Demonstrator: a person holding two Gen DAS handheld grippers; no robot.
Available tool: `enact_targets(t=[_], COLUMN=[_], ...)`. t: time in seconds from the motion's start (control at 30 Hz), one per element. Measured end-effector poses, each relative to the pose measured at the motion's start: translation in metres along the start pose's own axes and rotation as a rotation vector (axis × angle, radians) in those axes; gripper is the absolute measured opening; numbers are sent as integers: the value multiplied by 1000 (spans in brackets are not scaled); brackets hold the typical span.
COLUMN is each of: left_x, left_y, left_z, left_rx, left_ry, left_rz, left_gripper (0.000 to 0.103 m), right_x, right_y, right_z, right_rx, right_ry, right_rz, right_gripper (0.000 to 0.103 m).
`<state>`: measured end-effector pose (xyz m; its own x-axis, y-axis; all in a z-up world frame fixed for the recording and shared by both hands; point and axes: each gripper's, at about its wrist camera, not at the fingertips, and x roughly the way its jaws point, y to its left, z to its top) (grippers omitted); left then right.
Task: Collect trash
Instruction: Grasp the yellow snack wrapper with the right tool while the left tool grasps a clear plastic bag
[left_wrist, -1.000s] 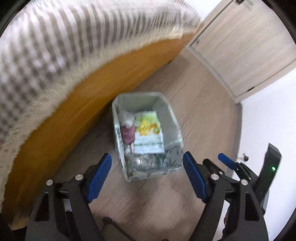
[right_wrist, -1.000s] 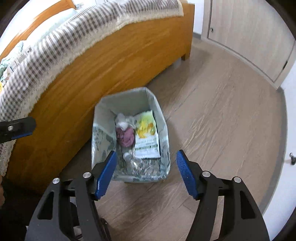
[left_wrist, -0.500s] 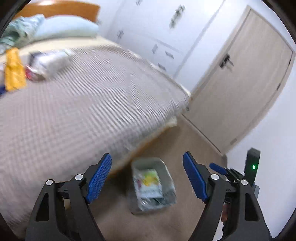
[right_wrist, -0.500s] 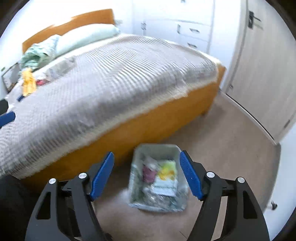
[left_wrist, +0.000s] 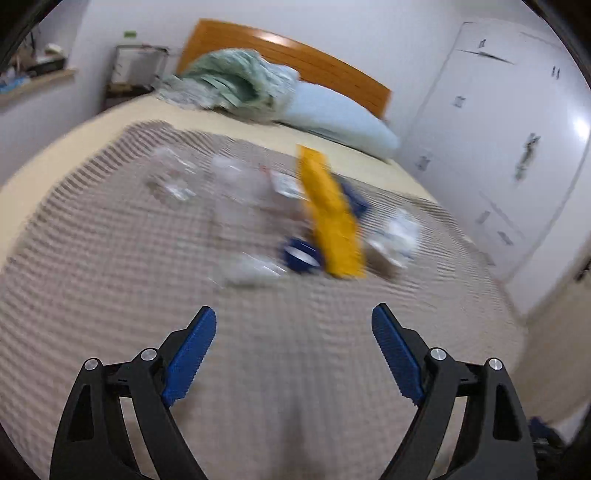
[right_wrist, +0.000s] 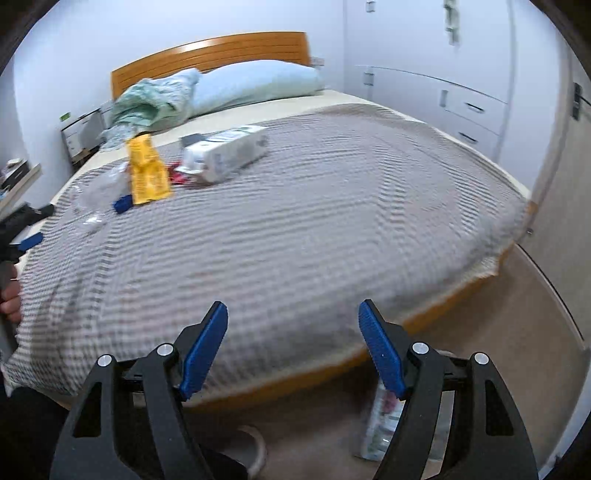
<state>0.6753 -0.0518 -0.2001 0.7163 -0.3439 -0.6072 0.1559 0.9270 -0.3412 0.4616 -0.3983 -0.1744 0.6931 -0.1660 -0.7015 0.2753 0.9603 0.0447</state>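
Grippers raised, yellow wrapper (left_wrist: 332, 218) flat, blurred

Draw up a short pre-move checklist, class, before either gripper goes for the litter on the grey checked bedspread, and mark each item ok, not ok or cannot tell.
1. Left gripper empty, jaws apart: ok.
2. Right gripper empty, jaws apart: ok.
3. Trash within view: ok; a yellow snack packet, white rectangular carton and clear crumpled plastic bottle lie on the grey checked bedspread.
4. Grippers close to a piece: not ok; both hover short of the pile.
5. Patterned trash bin on the floor locatable: ok, partly hidden behind the right finger.
6. Left view sharp enough to aim: not ok, blurred.
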Motion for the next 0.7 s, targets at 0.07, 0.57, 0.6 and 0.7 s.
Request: enact_targets(t=[0.07, 0.57, 0.6, 0.7], left_x=[25, 92, 88, 73], left_y=[22, 71, 80, 103], left_z=[6, 30, 34, 41], left_rx=[-24, -193, -222, -286], left_ry=[18, 194, 179, 139], left_rz=[46, -108, -119, -130], left_gripper=[82, 16, 16, 16], right_x=[10, 128, 148, 193], right_y=[19, 149, 160, 179], right_z=[7, 114, 134, 171], right_rx=[-10, -110, -133, -167], right_ry=[-1, 37, 46, 123], right_rz=[25, 208, 227, 247], right_gripper=[70, 70, 70, 70])
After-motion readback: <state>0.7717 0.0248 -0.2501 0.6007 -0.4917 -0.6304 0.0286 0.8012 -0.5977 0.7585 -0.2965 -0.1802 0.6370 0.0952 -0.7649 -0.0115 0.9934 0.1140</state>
